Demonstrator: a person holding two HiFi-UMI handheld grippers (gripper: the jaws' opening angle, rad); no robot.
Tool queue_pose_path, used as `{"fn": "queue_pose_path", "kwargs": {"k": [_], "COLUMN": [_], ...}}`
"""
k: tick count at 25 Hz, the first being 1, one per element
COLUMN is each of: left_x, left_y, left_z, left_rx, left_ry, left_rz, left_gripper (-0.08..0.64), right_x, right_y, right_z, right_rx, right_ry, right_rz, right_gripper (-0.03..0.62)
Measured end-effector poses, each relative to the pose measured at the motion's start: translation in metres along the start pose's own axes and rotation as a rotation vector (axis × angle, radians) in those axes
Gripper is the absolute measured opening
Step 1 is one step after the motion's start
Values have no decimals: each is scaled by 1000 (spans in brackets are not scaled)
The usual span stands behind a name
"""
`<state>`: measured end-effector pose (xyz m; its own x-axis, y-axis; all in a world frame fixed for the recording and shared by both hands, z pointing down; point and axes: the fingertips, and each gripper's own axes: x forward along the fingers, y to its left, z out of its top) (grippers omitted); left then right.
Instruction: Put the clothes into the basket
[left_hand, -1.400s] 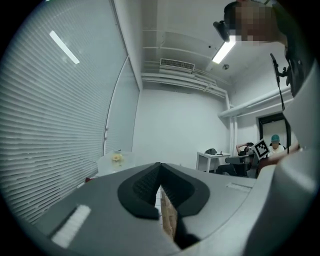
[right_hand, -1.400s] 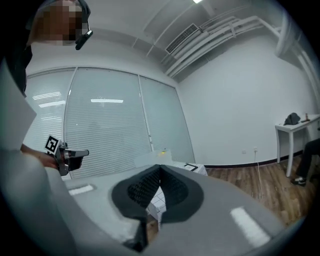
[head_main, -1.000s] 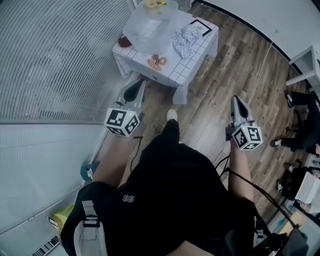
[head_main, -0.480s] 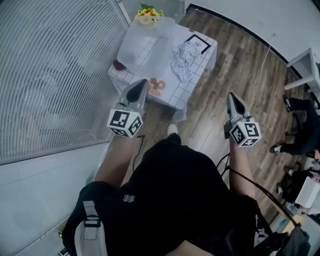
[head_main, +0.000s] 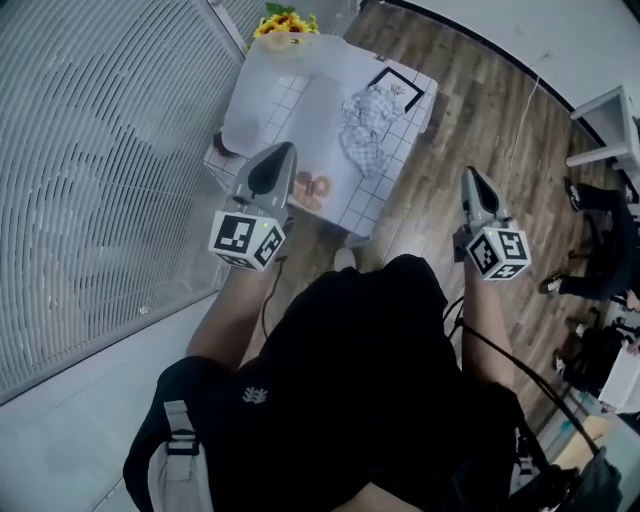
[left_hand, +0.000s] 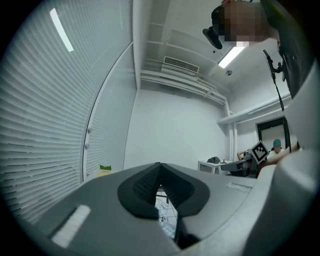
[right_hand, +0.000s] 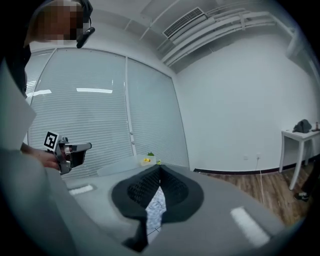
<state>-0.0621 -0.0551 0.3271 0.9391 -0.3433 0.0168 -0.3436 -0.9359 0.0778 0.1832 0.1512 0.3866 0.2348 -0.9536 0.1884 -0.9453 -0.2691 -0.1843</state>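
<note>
**A:** What did we have on the far left?

**B:** We had white blinds (head_main: 100, 150) filling that whole side. Next to them we held the left gripper (head_main: 282, 152), which in the head view showed over the near left corner of a small tiled table (head_main: 372, 180).

**A:** And how did its claw stand?

**B:** In its own view the 2 jaws were pressed together at the tips, and we saw nothing pinched between them.

**A:** Where was the basket?

**B:** The clear basket (head_main: 250, 110) stood on the left part of that table, with yellow flowers (head_main: 280, 20) at its far end. We also saw 2 orange rings (head_main: 315, 187) lying on the near edge of the tabletop.

**A:** And the clothes?

**B:** The clothes (head_main: 365, 125), a crumpled patterned heap, lay on the tabletop just right of the basket, outside it. We could not tell whether they touched its wall. A black-edged frame (head_main: 395, 85) lay at the far right corner, just beyond them.

**A:** What about our other hand?

**B:** We held the right gripper (head_main: 469, 176) over the wooden floor (head_main: 480, 110), to the right of the table and well apart from the clothes. Its claw was pressed together too, with nothing pinched. In its own view the patterned clothes only showed beyond the jaws, out on the table.
</note>
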Motion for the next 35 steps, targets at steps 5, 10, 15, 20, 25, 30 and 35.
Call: {"fn": "queue_pose_path", "kwargs": {"k": [5, 10, 15, 20, 25, 30, 35], "left_x": [23, 28, 38, 52, 55, 55, 57], "left_y": [13, 42, 63, 73, 80, 73, 50], "left_z": [1, -2, 3, 4, -6, -20, -25], "left_rx": [-1, -21, -20, -25, -33, -56, -65], "left_ry": [-13, -12, -6, 24, 58, 100, 101], "left_rz": [9, 113, 242, 368, 523, 660, 697], "left_gripper": [6, 8, 6, 6, 8, 8, 8], "right_x": [36, 96, 174, 235, 289, 327, 330], "right_y": [-4, -3, 2, -2, -6, -4, 1], "right_z": [4, 7, 19, 21, -4, -32, -36], "right_rx": [-29, -41, -59, -83, -88, -87, -111], "right_ry": [24, 36, 77, 121, 183, 235, 241], "right_rz": [38, 132, 280, 408, 516, 609, 656], "right_gripper": [2, 2, 2, 2, 2, 2, 2]}}
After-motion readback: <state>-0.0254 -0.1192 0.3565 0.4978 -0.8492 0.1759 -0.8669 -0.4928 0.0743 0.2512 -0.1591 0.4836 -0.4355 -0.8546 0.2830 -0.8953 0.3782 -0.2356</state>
